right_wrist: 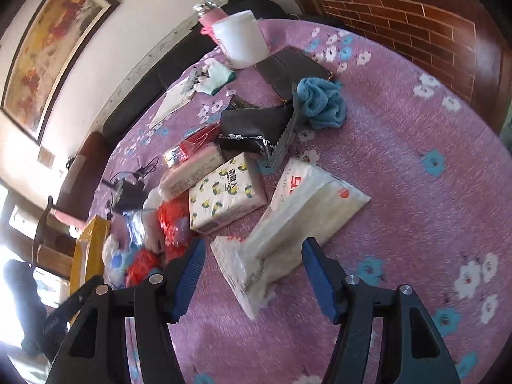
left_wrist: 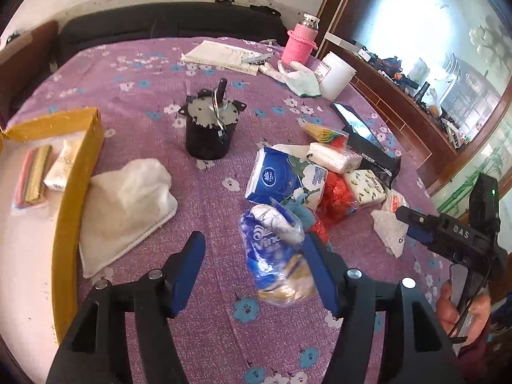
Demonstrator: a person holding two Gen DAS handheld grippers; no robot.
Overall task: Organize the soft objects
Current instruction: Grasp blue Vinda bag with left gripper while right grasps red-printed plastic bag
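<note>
Soft packs sit in a loose pile toward the right side of the bed (left_wrist: 134, 73), in the left wrist view. The yellow box (left_wrist: 78, 172) is at the bed's left edge and already has a couple of packs in it.

The left hand-held gripper (left_wrist: 254, 249) has its jaws well apart. The blue-wrapped pack (left_wrist: 275, 265) sits between them, up against the right finger and clear of the left one, so there's no grip. The pack is blurred, and you can't tell if it rests flat on the bed.

The right hand-held gripper (right_wrist: 252, 256) is also wide, straddling the near end of the white tissue pack (right_wrist: 288, 220) with neither pad pressing.

Likely step: grab each pack and carry it to the box.
- **Centre first:** get the blue pack in the middle of the jaws so both pads meet it together.
- **Grip the bulk:** close on the body of the pack, not the loose wrapper, because film slips and crinkles.
- **White pack:** take it across its narrow width, low and near the middle, or it will sag and swing.
- **On the way to the box:** steer around the white cloth (left_wrist: 128, 204) lying against the box wall and the black motor (left_wrist: 208, 128) mid-bed.

The blue pack looks squashy, glossy and bulging, with gold at the near end. The white one is long, flat and limp in clear film, with red print. It lies just beside the lemon-print pack (right_wrist: 224, 195).
</note>
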